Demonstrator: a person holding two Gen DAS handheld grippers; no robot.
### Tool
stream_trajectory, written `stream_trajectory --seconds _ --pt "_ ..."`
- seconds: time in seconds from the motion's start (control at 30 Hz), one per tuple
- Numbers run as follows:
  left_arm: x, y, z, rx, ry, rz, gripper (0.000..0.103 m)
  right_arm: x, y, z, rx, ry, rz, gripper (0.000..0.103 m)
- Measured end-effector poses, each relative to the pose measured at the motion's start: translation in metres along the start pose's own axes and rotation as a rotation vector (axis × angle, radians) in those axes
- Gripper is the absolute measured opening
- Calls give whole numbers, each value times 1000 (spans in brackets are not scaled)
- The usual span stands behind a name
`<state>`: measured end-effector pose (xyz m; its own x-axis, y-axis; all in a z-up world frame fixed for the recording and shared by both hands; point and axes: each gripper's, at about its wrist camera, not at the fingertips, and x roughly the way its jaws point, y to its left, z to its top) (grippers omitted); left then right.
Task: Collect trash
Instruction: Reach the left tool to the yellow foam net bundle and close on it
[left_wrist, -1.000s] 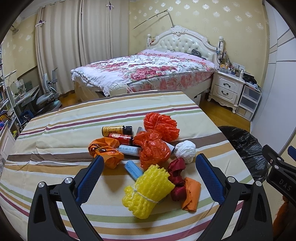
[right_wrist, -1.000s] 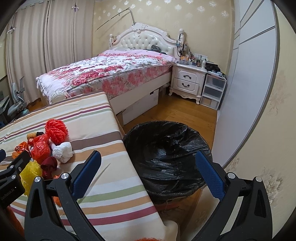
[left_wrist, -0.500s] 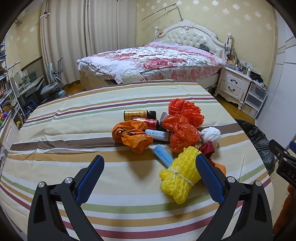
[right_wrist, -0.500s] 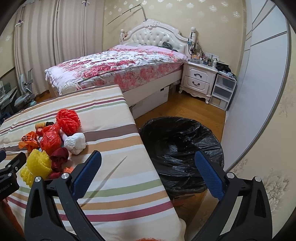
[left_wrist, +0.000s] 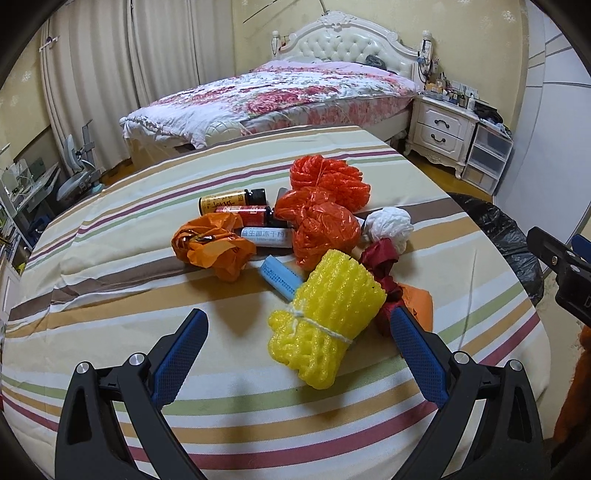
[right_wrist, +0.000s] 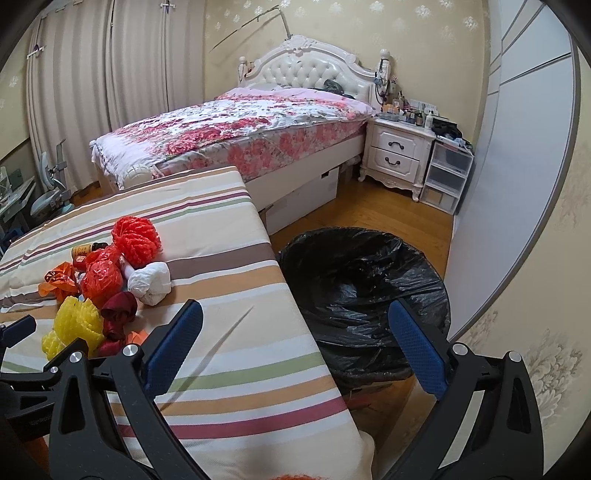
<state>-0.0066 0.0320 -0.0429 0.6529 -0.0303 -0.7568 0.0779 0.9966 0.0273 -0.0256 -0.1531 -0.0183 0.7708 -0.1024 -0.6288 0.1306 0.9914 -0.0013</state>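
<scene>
The left claw (left_wrist: 297, 341) is held released, its blue pads spread wide, above the near edge of the striped counter (left_wrist: 110, 317) and angled down toward the trash pile. The yellow foam net (left_wrist: 325, 317) lies between the pads, nearer the right one, with nothing gripped. From the net, a dark red bag (left_wrist: 382, 273) is found at 2 o'clock, touching it, and a blue tube (left_wrist: 279, 277) at 11 o'clock. Farther out, an orange bag (left_wrist: 214, 247) lies at 10 o'clock, a red bag (left_wrist: 321, 229) at 12 o'clock, and a white wad (left_wrist: 391, 223) at 1 o'clock. Small bottles (left_wrist: 236, 206) and a red mesh ball (left_wrist: 328, 181) are located at the far side of the pile.

The right claw (right_wrist: 295, 334) is likewise held released and unloaded, positioned over the counter's right edge (right_wrist: 258, 332). The black-lined trash bin (right_wrist: 364, 295) stands on the floor at 1 o'clock from this claw, just beside the counter. The trash pile is seen at 10 o'clock. A bed (right_wrist: 236, 129) and a nightstand (right_wrist: 399, 155) are located beyond.
</scene>
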Motion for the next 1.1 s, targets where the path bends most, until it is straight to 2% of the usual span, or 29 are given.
stream_trajectory --seconds 0.03,0.07,0.1,0.17,0.3,0.53,0.83,0.93,1.1 --pt "1 0 -2 -4 5 -4 95 1 0 0 0 1 1 98" --pt "2 1 -2 -8 11 -10 90 1 0 0 0 2 2 98" --pt "3 2 -2 -14 17 -31 74 1 1 -1 1 3 3 98" --pt "8 4 -4 -26 47 -88 63 2 1 -1 0 5 4 98" --pt "8 5 -6 -24 65 -103 57 4 4 -3 -3 10 4 98" --pt "-12 6 -6 -6 -7 -103 54 5 8 -4 -10 9 6 98" --pt "-29 35 0 -76 -74 -58 54 5 22 -5 -39 14 32 97" --pt "-30 47 1 -98 -87 -52 54 5 32 -3 -60 17 52 86" --pt "-35 66 2 -122 -118 -1 54 6 51 1 -80 37 123 83"
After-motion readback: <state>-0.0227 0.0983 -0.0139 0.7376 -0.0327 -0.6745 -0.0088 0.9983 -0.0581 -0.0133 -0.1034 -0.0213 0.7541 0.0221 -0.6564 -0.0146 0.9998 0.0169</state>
